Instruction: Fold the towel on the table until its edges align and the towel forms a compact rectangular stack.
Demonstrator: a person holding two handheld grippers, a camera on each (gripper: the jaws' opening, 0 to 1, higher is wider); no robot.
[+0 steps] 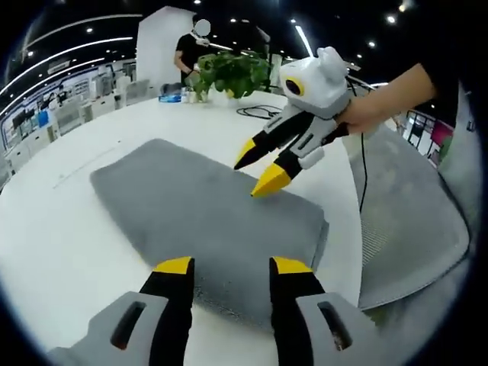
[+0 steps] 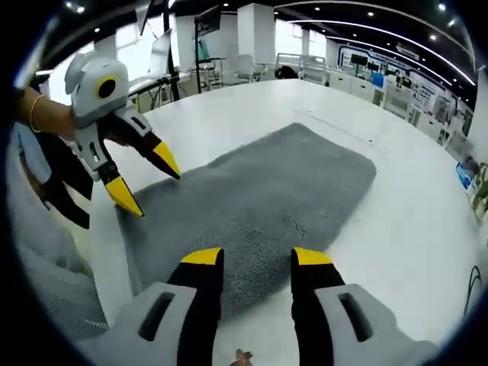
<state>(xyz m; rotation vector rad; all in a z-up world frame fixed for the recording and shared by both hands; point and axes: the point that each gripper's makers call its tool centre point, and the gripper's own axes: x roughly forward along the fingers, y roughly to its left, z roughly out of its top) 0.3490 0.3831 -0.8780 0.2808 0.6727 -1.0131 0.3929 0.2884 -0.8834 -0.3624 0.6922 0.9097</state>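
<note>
Grey towel (image 1: pixel 206 221) flat on table (image 1: pixel 61 236): soft, limp, light. Left gripper (image 1: pixel 232 267), right gripper (image 2: pixel 255 258) jaws parted, empty. Best pinched at near corners.

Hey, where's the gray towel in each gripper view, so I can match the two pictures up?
Left gripper view: the towel lies mid-frame on the white table, running from upper left down to the jaws.
Right gripper view: the towel lies mid-frame, running from upper right down to the jaws.
Shared landmark: the white table under it.

Grey towel (image 1: pixel 206 210) under open hand-held grippers (image 1: pixel 226 266)
</note>
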